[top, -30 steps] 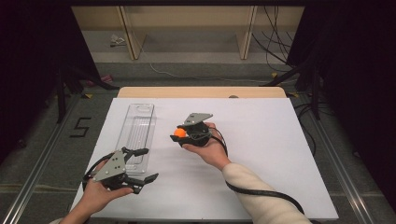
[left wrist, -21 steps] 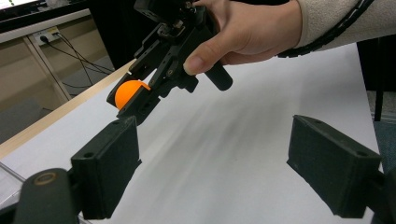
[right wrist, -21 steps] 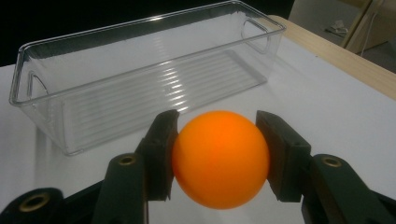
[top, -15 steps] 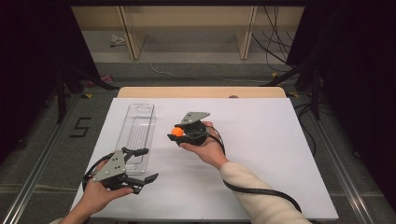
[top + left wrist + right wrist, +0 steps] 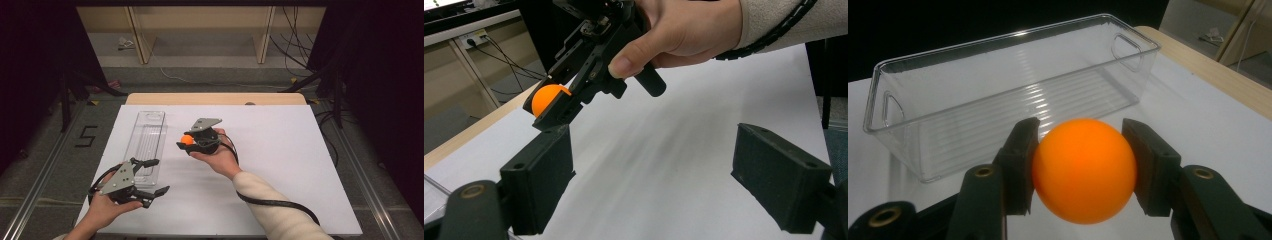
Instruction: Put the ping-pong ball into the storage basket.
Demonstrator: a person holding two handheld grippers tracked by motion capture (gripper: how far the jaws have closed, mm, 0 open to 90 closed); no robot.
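- Our right gripper (image 5: 186,143) clamps the orange ball (image 5: 186,140), just right of the clear bin (image 5: 148,142).
- Our left gripper (image 5: 156,176) gapes wide and empty, near the bin's near end.

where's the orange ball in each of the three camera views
High view: the orange ball sits just left of centre, in the right gripper, right of the clear bin.
Left gripper view: upper left, clamped in that same gripper.
Right gripper view: lower centre, between the two black jaws, with the clear bin behind it.
Shared landmark: the right gripper that clamps the ball.
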